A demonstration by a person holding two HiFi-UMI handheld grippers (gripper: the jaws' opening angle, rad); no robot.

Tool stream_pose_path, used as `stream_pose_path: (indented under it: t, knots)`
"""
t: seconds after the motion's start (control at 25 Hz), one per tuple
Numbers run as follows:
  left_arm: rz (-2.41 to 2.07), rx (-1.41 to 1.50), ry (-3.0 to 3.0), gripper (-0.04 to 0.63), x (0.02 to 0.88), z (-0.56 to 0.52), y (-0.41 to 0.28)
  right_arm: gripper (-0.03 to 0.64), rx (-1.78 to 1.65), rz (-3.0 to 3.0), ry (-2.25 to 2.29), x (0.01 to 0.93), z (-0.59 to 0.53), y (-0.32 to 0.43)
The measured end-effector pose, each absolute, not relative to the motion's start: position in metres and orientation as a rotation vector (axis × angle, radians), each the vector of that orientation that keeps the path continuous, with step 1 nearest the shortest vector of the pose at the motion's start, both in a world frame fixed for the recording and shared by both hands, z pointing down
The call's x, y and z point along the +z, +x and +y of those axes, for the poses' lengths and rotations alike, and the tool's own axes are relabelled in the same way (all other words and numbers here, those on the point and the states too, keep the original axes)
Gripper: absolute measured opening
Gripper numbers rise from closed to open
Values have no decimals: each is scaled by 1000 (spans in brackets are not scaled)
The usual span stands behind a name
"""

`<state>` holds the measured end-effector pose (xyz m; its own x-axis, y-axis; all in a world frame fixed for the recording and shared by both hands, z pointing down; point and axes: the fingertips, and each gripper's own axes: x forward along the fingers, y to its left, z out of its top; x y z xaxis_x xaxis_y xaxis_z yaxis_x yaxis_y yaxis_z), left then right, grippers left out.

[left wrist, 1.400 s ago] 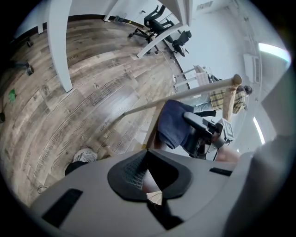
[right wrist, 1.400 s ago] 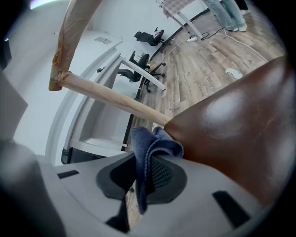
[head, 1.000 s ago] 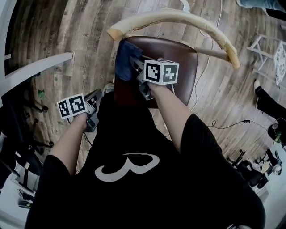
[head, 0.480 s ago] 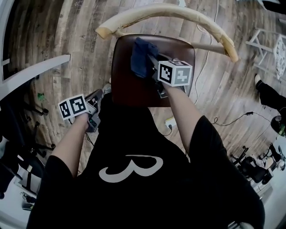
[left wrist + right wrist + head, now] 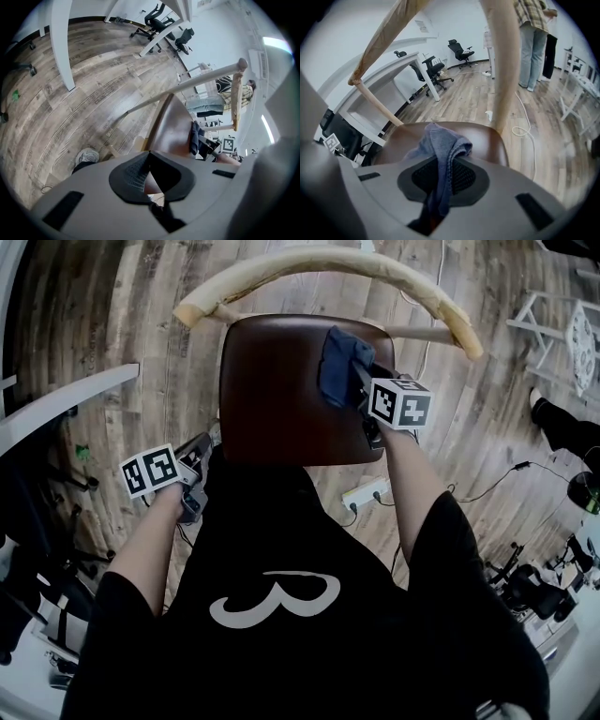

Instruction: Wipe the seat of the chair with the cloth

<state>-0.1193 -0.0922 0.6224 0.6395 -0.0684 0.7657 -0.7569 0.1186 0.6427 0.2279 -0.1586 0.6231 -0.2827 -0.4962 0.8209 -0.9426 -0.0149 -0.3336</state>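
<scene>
Two grippers showing, your right gripper (image 5: 362,382) clamping the crumpled blue cloth (image 5: 338,363) at the far right of the dark brown chair seat (image 5: 272,395), your left gripper (image 5: 199,450) hanging clenched, empty, beside the seat's near left corner.

Right grey tool (image 5: 364,382), arm outstretched, clamps a dark blue cloth (image 5: 337,362); left grey tool (image 5: 201,448) hangs near the body, jaws together.

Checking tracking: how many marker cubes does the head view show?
2. One on the left gripper, beside the seat, near its near-left corner; one on the right gripper, over the seat's right side by the cloth.
</scene>
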Motion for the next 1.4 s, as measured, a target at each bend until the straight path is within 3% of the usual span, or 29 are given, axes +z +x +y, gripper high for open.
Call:
stream_pose_path:
  t: [0.32, 0.8, 1.12, 1.4]
  knots:
    - [-761, 599, 1377, 14, 623, -78, -112, 49, 1217, -1629, 1602, 628, -123, 302]
    - [-754, 598, 1363, 14, 636, -59, -116, 48, 1260, -1612, 1691, 622, -123, 302]
    - [-740, 607, 1359, 14, 646, -45, -151, 49, 1162, -1795, 1687, 568, -136, 236]
    - [-734, 669, 1376, 14, 659, -29, -192, 49, 1194, -2074, 1545, 526, -140, 109]
